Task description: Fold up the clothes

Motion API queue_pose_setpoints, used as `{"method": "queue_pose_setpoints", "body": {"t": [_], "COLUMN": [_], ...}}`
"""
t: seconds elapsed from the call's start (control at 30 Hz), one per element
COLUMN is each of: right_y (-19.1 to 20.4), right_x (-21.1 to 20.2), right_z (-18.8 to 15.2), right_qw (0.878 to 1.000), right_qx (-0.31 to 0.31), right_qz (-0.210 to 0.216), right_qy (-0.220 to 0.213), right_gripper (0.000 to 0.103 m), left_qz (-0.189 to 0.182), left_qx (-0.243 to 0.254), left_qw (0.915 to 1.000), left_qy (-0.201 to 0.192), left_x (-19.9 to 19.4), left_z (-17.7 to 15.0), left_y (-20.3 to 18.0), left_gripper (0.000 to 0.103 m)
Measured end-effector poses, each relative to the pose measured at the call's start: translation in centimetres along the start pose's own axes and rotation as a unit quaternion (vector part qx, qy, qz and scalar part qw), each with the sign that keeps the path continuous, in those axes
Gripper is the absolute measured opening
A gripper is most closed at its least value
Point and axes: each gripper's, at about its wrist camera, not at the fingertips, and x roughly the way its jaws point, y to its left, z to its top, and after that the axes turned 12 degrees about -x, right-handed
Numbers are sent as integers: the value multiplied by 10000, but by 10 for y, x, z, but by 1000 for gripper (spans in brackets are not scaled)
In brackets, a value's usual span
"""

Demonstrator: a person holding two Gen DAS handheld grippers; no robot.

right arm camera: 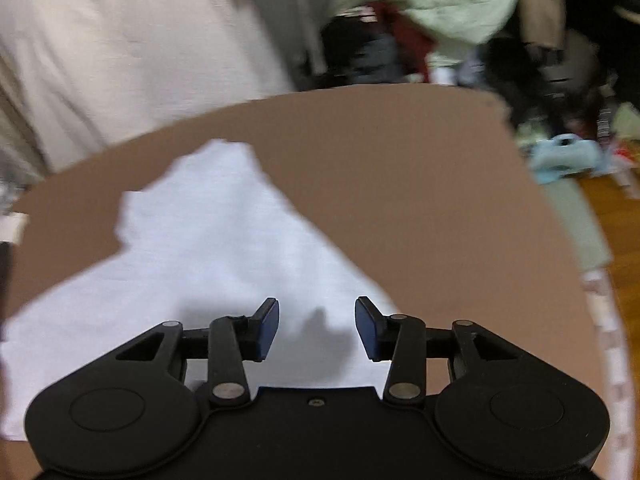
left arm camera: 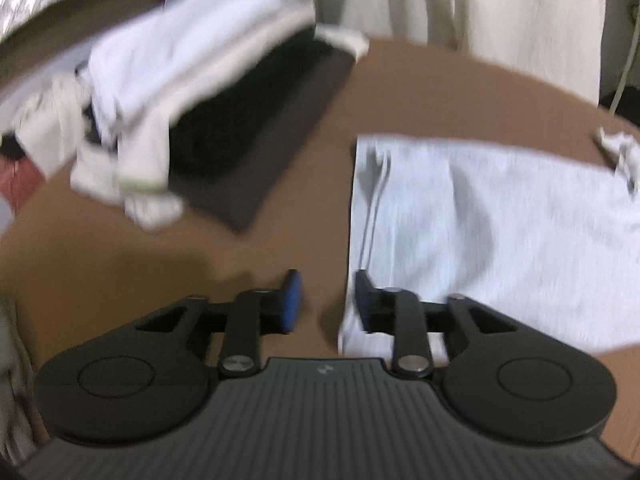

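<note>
The light grey cloth (left arm camera: pixel 500 216) lies flat on the brown table (left arm camera: pixel 420 88), looking soft and floppy; both the left gripper (left arm camera: pixel 326 300) and right gripper (right arm camera: pixel 317 328) hang spread and empty above it; a corner seems best to pinch.

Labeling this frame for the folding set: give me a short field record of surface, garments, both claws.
surface: brown table
garment: light grey cloth lying flat, partly folded
stack: folded clothes pile at far left of table
left claw: open, empty, over the cloth's left edge
right claw: open, empty, above the cloth
</note>
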Motion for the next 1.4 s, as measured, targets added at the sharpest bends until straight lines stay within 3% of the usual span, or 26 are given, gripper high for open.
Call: {"method": "queue_pose_setpoints", "body": {"t": [0.2, 0.37, 0.47, 0.57, 0.6, 0.63, 0.67, 0.73, 0.8, 0.83, 0.93, 1.03, 1.1, 1.3, 1.4], "right_y": [94, 155, 156, 141, 136, 131, 126, 132, 140, 144, 129, 116, 113, 99, 99], "right_x": [43, 107, 133, 152, 158, 164, 171, 184, 187, 185, 163, 149, 149, 182, 191], "right_z": [40, 50, 40, 21, 19, 18, 17, 19, 19, 18, 25, 22, 17, 14, 16], "right_qw": [9897, 9840, 9850, 9896, 9888, 9874, 9858, 9850, 9840, 9829, 9913, 9930, 9944, 9938, 9931], "right_qx": [-610, -1112, -1115, -892, -828, -768, -708, -1037, -1434, -1611, -798, -412, -553, -29, 13], "right_qz": [1262, 1366, 1266, 905, 1006, 1140, 1274, 1193, 828, 580, 819, 937, 746, 1094, 1151], "right_qy": [-304, -259, -370, -669, -727, -778, -829, -693, -660, -680, -657, -591, -507, -191, -228], "right_gripper": [51, 52, 52, 52, 53, 54, 64, 67, 34, 6, 6, 5, 5, 5, 5], "left_qz": [-527, -568, -629, -843, -909, -975, -999, -1007, -994, -999, -1153, -1280, -1419, -1789, -1933], "left_qx": [-58, -591, -475, -734, -844, -938, -958, -942, -892, -870, -915, -665, -633, -851, -865], "left_qw": [9984, 9952, 9955, 9922, 9905, 9892, 9891, 9898, 9907, 9909, 9890, 9895, 9879, 9802, 9773], "left_qy": [206, 532, 527, 560, 585, 558, 498, 361, 251, 223, 160, 118, 16, -60, 109], "left_x": [65, 141, 162, 167, 167, 166, 166, 167, 169, 169, 166, 156, 150, 151, 157], "left_z": [59, 51, 41, 43, 45, 47, 47, 46, 44, 42, 44, 48, 51, 53, 51], "left_y": [-26, -27, -16, -7, -4, -3, -4, -5, -6, -7, -2, 0, 4, 8, 0], "left_gripper": [42, 39, 40, 40, 40, 40, 40, 41, 41, 39, 38, 38, 38, 39, 41]}}
